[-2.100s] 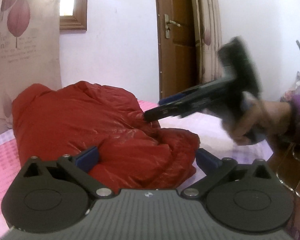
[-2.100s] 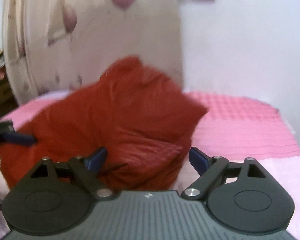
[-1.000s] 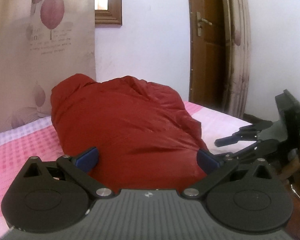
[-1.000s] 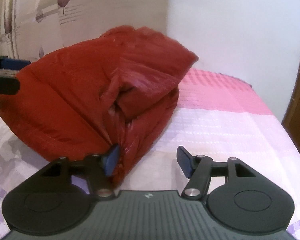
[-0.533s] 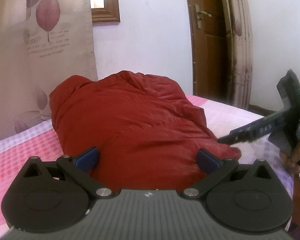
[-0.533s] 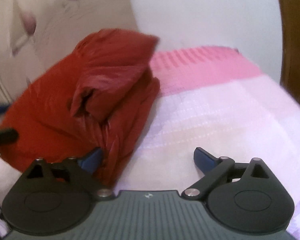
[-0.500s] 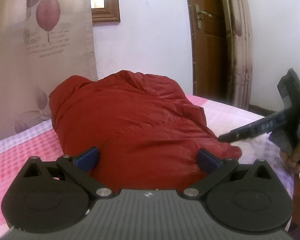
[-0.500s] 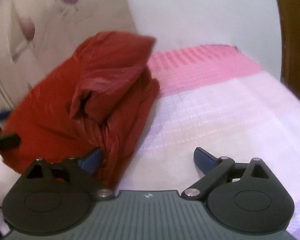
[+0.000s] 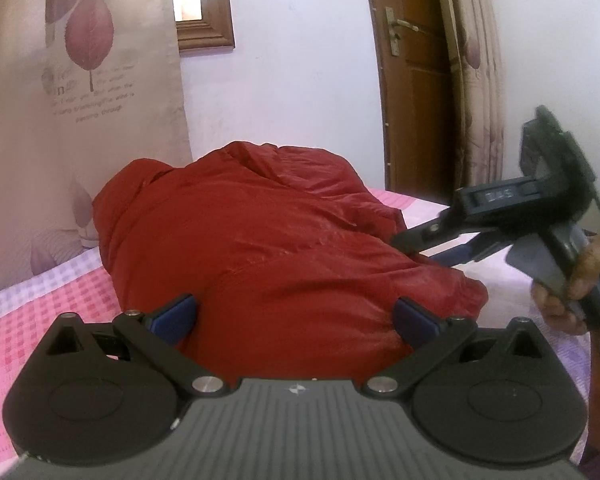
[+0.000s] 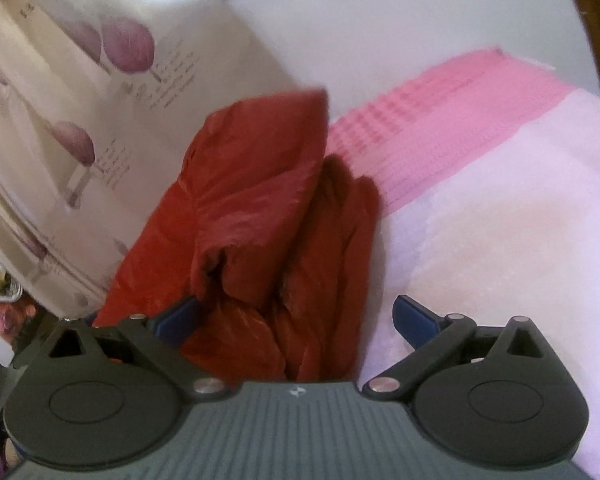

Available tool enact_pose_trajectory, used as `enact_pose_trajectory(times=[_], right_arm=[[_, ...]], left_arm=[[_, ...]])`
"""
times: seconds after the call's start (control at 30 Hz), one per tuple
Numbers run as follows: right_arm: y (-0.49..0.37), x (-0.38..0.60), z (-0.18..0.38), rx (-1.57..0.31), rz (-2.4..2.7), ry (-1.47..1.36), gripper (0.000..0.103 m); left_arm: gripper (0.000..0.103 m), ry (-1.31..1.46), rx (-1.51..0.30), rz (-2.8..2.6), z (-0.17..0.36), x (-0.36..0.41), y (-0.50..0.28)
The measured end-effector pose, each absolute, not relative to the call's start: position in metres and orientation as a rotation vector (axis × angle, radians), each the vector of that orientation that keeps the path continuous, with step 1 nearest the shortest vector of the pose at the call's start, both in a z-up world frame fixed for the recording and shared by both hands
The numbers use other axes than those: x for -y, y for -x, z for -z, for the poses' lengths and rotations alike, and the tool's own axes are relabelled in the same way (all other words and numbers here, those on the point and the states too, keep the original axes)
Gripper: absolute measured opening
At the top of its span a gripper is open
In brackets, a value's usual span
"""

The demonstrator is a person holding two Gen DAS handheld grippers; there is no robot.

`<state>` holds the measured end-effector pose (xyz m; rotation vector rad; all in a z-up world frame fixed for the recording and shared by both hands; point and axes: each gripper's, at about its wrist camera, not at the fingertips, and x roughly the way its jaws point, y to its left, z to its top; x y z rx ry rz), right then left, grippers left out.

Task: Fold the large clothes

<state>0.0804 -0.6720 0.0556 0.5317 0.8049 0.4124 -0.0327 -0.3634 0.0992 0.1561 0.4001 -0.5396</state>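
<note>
Red jacket [image 9: 260, 256] bundled mid-bed [image 9: 40, 304], toward curtain-side edge. Left gripper [image 9: 296, 316] jaws spread wide, nothing pinched, poised at near hem. Right gripper [image 10: 296, 316] jaws just opened wide, cloth between them unpinched, likely regrasping.

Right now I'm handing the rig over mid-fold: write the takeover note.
Left tool: jaws wide open around the near edge of the red jacket, gripping nothing.
Right tool: jaws have just been opening and now stand wide; the jacket's bunched end lies between them, unpinched.
Jacket: a puffy folded bundle on the pink checked bedspread, near the curtain.
Done: it looks folded over and let go.
Left: probably flatten and tidy the loose end by the right tool.
</note>
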Motion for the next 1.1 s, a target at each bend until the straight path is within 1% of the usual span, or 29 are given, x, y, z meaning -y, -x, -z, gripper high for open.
enact_pose_trajectory(times=[0.27,0.43,0.5,0.8,0.93,1.0,1.1], right_arm=[[-0.101,0.664,-0.043,-0.834,-0.467,-0.538,0.103],[-0.107,0.674,-0.027,-0.864,-0.537,-0.69,0.103],[-0.104,0.676,-0.028,-0.852,-0.561,-0.688,0.103],[-0.116,0.676,-0.028,-0.903,-0.609,-0.761,0.103],[-0.119,0.665,-0.028,-0.919,-0.599,-0.71,0.103],[-0.114,0.662,-0.028,-0.897,-0.61,-0.667,0.103],[-0.108,0.66,-0.028,-0.871,-0.616,-0.589,0.1]], left_arm=[[0.103,-0.173,-0.394,0.544,-0.099,0.366,0.034],[0.103,-0.175,-0.39,0.561,-0.098,0.364,0.034],[0.103,-0.184,-0.388,0.563,-0.098,0.365,0.034],[0.103,-0.195,-0.38,0.566,-0.096,0.368,0.034],[0.103,-0.192,-0.372,0.568,-0.094,0.368,0.036],[0.103,-0.189,-0.365,0.57,-0.094,0.367,0.037],[0.103,-0.166,-0.367,0.581,-0.097,0.36,0.038]])
